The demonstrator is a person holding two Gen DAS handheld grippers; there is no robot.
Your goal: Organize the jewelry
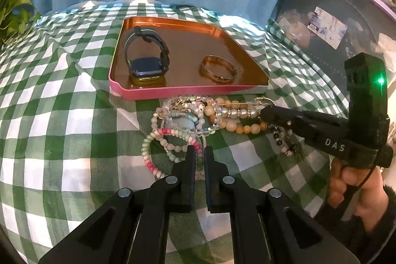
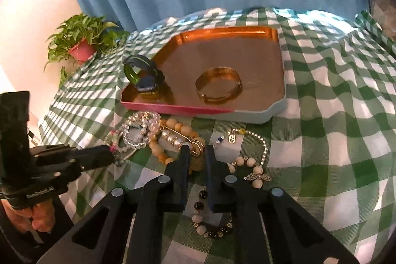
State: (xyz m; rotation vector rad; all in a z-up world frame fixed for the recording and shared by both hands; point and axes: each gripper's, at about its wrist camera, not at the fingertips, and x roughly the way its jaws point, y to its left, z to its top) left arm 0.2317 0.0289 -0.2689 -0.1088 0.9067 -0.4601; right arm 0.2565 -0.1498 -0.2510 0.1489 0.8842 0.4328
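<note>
A copper tray with a pink rim point(image 1: 173, 93) point(image 2: 173, 108) holds a dark smartwatch point(image 1: 147, 58) point(image 2: 146, 79) and a gold bangle point(image 1: 217, 68) point(image 2: 218, 85). In front of it lies a heap of bead bracelets point(image 1: 188, 120) point(image 2: 148, 135). My left gripper point(image 1: 199, 152) is nearly shut, its tips over a pink, white and green bead bracelet point(image 1: 151, 160); whether it pinches a strand is unclear. My right gripper point(image 2: 197, 152) is slightly open over the tan bead bracelet point(image 2: 178, 130) and a gold pin point(image 2: 195, 142). It also shows in the left wrist view point(image 1: 264, 113).
A green and white checked cloth point(image 1: 61, 115) point(image 2: 334, 115) covers the table. A silver chain bracelet point(image 2: 257, 140), a winged charm bracelet point(image 2: 255, 172) and a black and white bead bracelet point(image 2: 210, 222) lie by the right gripper. A potted plant point(image 2: 81, 46) stands far left. Blue curtain behind.
</note>
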